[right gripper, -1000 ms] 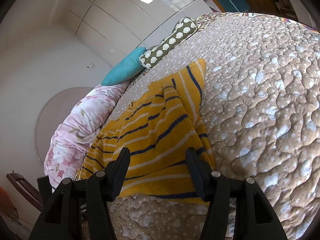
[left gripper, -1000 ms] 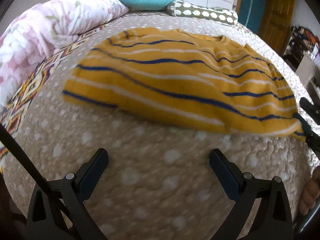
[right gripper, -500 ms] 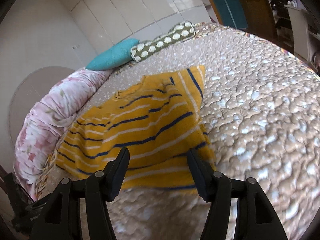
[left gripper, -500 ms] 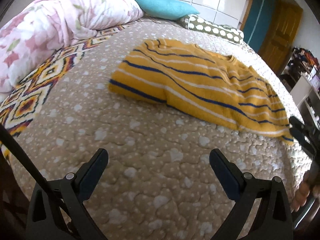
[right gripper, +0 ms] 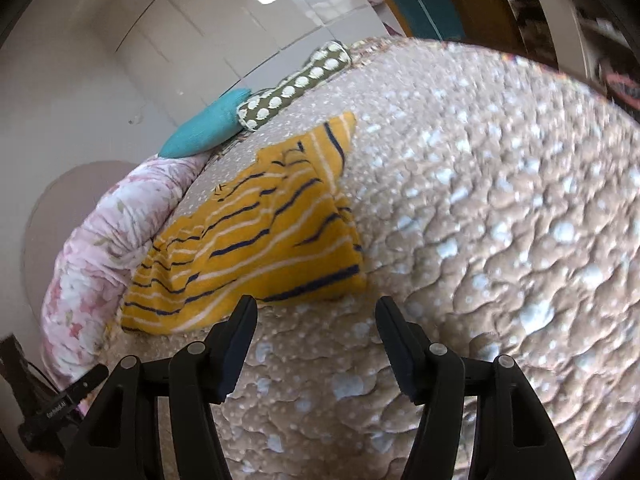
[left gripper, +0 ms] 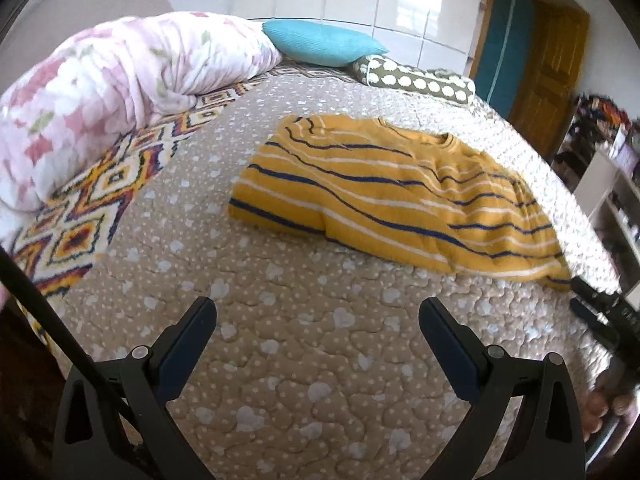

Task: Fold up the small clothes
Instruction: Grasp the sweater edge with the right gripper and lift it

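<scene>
A yellow sweater (left gripper: 392, 196) with navy and white stripes lies folded and a little rumpled on the beige quilted bed (left gripper: 304, 360). It also shows in the right wrist view (right gripper: 256, 240). My left gripper (left gripper: 316, 320) is open and empty, held back over bare quilt, well short of the sweater. My right gripper (right gripper: 316, 312) is open and empty, just short of the sweater's near hem. The right gripper also shows at the right edge of the left wrist view (left gripper: 600, 312), beside the sweater's corner.
A pink floral duvet (left gripper: 108, 92) is bunched along the left side of the bed. A teal pillow (left gripper: 320, 42) and a dotted bolster (left gripper: 416, 78) lie at the head. A patterned blanket strip (left gripper: 92, 216) runs along the left. A wooden door (left gripper: 548, 72) and shelves (left gripper: 612, 184) stand to the right.
Both grippers have drawn back from the sweater, which now lies farther off in both views. The right gripper's fingers no longer overlap the hem.
</scene>
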`<action>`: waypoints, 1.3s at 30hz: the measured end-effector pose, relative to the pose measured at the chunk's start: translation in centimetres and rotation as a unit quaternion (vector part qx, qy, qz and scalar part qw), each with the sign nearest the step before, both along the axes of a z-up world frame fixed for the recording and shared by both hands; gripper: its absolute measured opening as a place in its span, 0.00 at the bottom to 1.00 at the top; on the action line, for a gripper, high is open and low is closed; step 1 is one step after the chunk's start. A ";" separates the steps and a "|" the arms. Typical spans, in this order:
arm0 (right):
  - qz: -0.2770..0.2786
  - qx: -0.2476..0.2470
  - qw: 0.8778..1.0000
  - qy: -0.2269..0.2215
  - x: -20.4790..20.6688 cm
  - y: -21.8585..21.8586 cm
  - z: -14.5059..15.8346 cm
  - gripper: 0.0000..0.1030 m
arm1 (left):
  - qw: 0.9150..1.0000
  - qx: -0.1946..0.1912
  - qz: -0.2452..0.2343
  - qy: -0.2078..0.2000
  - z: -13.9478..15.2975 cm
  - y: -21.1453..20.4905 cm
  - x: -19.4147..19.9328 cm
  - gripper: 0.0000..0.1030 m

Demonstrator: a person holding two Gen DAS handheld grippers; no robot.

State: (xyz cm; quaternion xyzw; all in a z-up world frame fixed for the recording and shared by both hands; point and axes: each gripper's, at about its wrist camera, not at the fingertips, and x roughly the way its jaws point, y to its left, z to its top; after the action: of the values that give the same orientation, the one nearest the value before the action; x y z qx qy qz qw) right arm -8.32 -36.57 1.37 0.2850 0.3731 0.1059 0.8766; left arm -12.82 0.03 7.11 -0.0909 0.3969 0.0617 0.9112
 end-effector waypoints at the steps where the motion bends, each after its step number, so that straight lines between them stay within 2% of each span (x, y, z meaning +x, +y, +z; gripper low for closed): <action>1: -0.001 0.001 1.000 0.000 0.2 0.1 -0.1 0.66 | 1.000 -0.008 0.003 -0.003 -0.1 0.4 -0.1 0.98; 7: 0.001 -0.012 1.000 0.010 3.7 1.8 0.5 0.75 | 0.998 -0.058 0.009 -0.008 -0.6 2.7 -0.4 0.98; 12: -0.038 0.044 0.998 0.031 7.6 1.2 -0.2 0.75 | 0.996 -0.082 0.014 -0.029 -0.1 5.0 -0.7 0.98; 13: -0.044 0.051 0.997 0.034 8.1 1.1 -0.2 0.69 | 0.996 -0.086 0.016 -0.032 -0.2 5.4 -0.7 0.98; 14: -0.050 0.056 0.996 0.044 9.0 1.1 -0.3 0.47 | 0.995 -0.094 0.021 -0.035 -0.3 6.1 -0.9 0.98; 16: -0.044 0.059 0.995 0.069 10.6 1.5 -0.1 0.20 | 0.993 -0.108 0.030 -0.036 -0.6 7.4 -1.1 0.98; 17: -0.045 0.053 0.995 0.071 11.2 1.8 0.5 0.19 | 0.992 -0.116 0.034 -0.036 -0.8 8.2 -1.2 0.98; 19: -0.033 0.017 0.998 0.049 12.2 3.8 3.4 0.17 | 0.990 -0.129 0.043 -0.037 -1.1 9.5 -1.5 0.98; 22: 0.016 -0.058 0.998 0.005 13.8 9.9 8.5 0.15 | 0.987 -0.140 0.065 -0.040 -1.5 11.9 -2.3 0.98; 24: 0.064 -0.095 0.993 -0.024 14.7 15.6 11.2 0.14 | 0.985 -0.143 0.082 -0.043 -1.5 13.6 -3.1 0.98; 26: 0.116 -0.095 0.988 -0.039 15.5 21.4 12.7 0.14 | 0.983 -0.146 0.099 -0.046 -1.5 15.2 -3.9 0.98; 28: 0.162 -0.099 0.981 -0.038 16.3 27.0 12.8 0.14 | 0.981 -0.149 0.117 -0.047 -1.7 16.8 -5.0 0.98; 30: 0.204 -0.119 0.971 -0.023 17.0 32.4 11.2 0.13 | 0.979 -0.150 0.130 -0.047 -1.9 17.8 -5.7 0.98; 34: 0.252 -0.190 0.948 0.032 17.7 40.3 5.5 0.14 | 0.975 -0.155 0.154 -0.035 -2.9 19.7 -7.1 0.98; 36: 0.251 -0.214 0.944 0.019 17.1 42.1 4.5 0.21 | 0.973 -0.161 0.164 -0.030 -3.5 20.6 -7.7 0.98; 37: 0.253 -0.212 0.944 0.011 16.8 42.3 4.8 0.33 | 0.972 -0.163 0.169 -0.028 -3.7 21.0 -7.8 0.98; 38: 0.271 -0.190 0.943 0.007 16.3 42.5 5.3 0.47 | 0.971 -0.164 0.172 -0.027 -3.8 21.3 -7.9 0.98; 39: 0.292 -0.171 0.941 0.001 15.9 42.6 5.8 0.48 | 0.971 -0.164 0.173 -0.026 -4.0 21.5 -7.8 0.98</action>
State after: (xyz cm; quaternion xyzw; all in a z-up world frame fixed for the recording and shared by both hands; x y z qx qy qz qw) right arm 7.55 6.03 7.14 0.0090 0.4532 0.2916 0.8423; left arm -20.63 21.51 3.14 -0.3084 0.3563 0.1505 0.8691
